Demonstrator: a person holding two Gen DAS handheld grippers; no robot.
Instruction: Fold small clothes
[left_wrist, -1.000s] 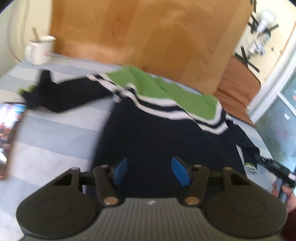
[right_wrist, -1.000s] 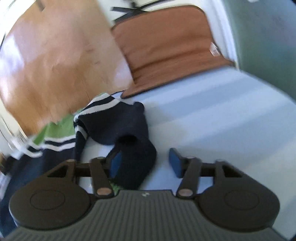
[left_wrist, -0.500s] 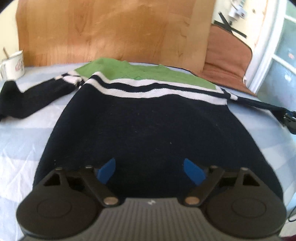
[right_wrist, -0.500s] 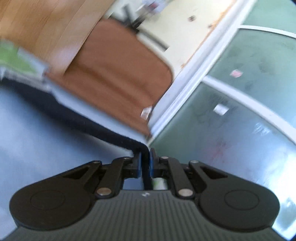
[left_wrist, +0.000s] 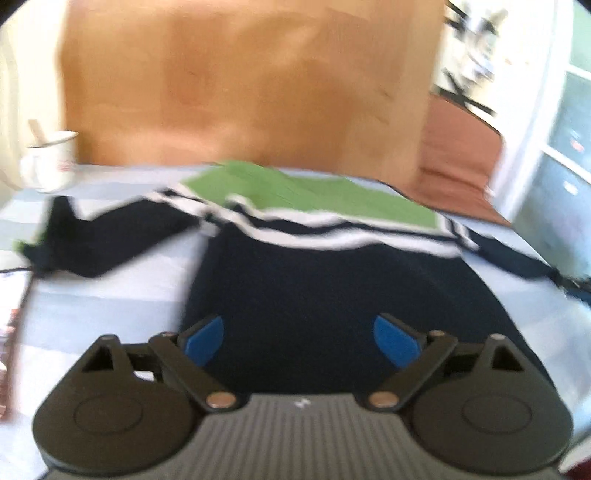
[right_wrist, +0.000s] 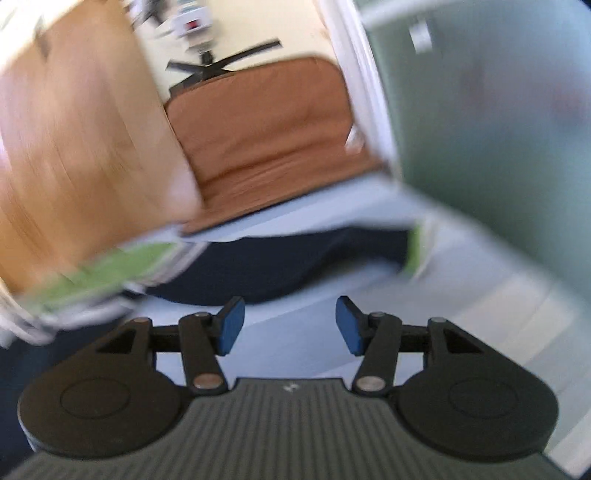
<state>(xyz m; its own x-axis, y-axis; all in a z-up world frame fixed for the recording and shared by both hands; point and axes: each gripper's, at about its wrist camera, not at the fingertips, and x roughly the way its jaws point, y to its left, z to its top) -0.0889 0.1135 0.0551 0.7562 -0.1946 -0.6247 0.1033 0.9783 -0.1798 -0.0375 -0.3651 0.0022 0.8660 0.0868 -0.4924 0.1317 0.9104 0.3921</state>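
Sweater (left_wrist: 332, 288) lies spread flat on a pale blue striped bed (left_wrist: 110, 302), dark navy in the body with white stripes and a green band across the chest. Its hem end sits nearest the left claw (left_wrist: 297, 341), which hovers low over the navy fabric with its blue pads (left_wrist: 205, 341) set wide apart and nothing between them. One sleeve (left_wrist: 103, 236) stretches out to the left of that view, its cuff near a white mug (left_wrist: 50, 162) that stands by the wooden headboard (left_wrist: 240, 81). The other sleeve runs off to the right toward the bed's edge.

From the right wrist camera, that sleeve (right_wrist: 288, 262) lies across the bed in front of the right claw (right_wrist: 286, 328), with a green cuff (right_wrist: 415, 251) at its far end. The right claw is also spread wide and empty, its pads just short of the sleeve; the picture is blurred, so whether they touch the cloth cannot be told for sure. A brown cushion (right_wrist: 266, 140) leans behind the bed beside the headboard, and a glass door (right_wrist: 498, 129) fills the right of that view.
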